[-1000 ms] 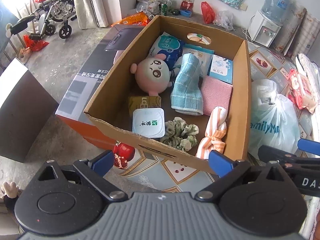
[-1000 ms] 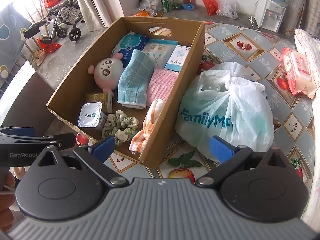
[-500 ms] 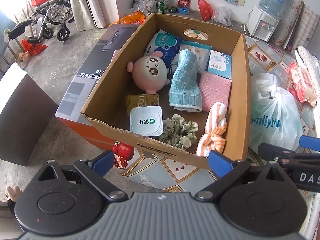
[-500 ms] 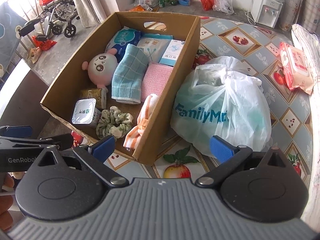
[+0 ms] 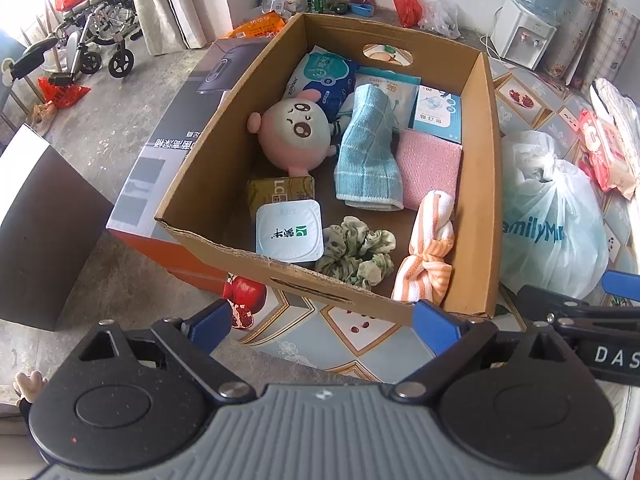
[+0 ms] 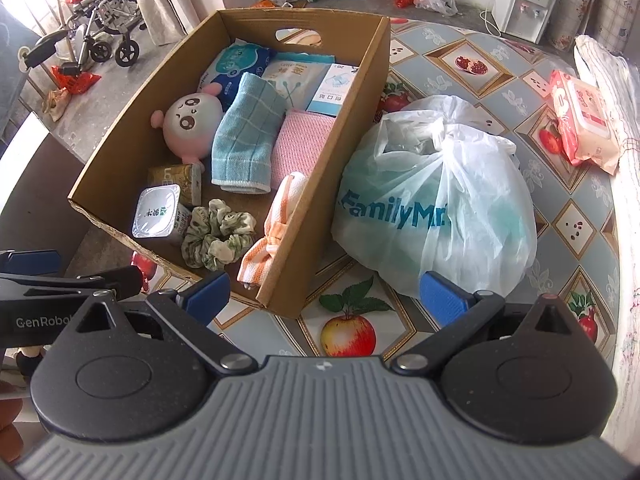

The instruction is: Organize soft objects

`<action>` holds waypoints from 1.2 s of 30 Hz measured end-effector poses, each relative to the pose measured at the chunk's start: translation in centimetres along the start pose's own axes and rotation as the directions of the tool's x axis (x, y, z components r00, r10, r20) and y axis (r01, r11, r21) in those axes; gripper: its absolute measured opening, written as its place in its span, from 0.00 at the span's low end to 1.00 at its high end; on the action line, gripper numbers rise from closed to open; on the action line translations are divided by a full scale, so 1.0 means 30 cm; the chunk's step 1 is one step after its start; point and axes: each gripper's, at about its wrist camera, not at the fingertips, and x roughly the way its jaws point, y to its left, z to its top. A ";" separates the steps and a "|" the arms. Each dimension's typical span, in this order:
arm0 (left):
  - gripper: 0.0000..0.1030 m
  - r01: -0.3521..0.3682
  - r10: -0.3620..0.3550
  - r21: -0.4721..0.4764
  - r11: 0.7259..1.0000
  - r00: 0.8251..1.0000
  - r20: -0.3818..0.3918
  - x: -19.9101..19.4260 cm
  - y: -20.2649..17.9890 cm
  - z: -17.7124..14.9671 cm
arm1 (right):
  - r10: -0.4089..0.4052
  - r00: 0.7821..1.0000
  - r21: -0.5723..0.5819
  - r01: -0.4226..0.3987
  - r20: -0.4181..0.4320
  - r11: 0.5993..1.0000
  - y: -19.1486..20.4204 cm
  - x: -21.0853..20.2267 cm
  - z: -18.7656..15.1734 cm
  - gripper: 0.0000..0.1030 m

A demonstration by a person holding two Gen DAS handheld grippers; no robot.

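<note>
Two grippers, side by side above a fruit-patterned table (image 6: 460,64). Left gripper (image 5: 324,322): spread wide, holding nothing, aimed at a cardboard box (image 5: 490,184). Right gripper (image 6: 326,290): also spread wide, holding nothing, aimed between the box's right wall and a knotted plastic bag (image 6: 436,208).

Inside the box, all lying loose on the floor of it: pink plush (image 5: 294,136) at the left; blue towel (image 5: 366,156) folded in the middle; pink cloth (image 5: 434,170) flat just right of the towel; striped orange cloth (image 5: 428,252), knotted, against the right wall; green scrunchie (image 5: 358,250) near the front. Among them, harder goods: yogurt cup (image 5: 289,232) and gold carton (image 5: 280,192) at front left, three flat packets (image 5: 436,110) along the back wall.

Outside the box, on the table at far right: red wipes pack (image 6: 582,120), well apart from the bag.

Progress hard to judge: soft items already together in the box, yet mixed with cup, carton and packets. Could fit a sorting nearly finished, or a jumble yet to be separated out. No item in either claw to settle it.
</note>
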 end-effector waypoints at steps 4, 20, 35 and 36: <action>0.95 0.001 -0.001 0.002 1.000 1.000 -0.002 0.002 -0.001 -0.001 | -0.004 1.000 -0.001 0.004 -0.006 1.000 0.001 0.001 -0.001 0.99; 0.95 0.005 -0.005 -0.001 1.000 1.000 -0.003 0.003 0.004 0.001 | -0.018 1.000 0.001 0.018 -0.011 1.000 0.003 0.000 0.002 0.99; 0.94 0.008 -0.008 0.001 1.000 1.000 -0.007 0.006 0.002 -0.002 | -0.019 1.000 0.004 0.019 -0.017 1.000 0.002 0.004 -0.008 0.99; 0.94 0.008 -0.008 0.001 1.000 1.000 -0.007 0.005 0.002 -0.002 | -0.019 1.000 0.004 0.019 -0.015 1.000 0.002 0.004 -0.008 0.99</action>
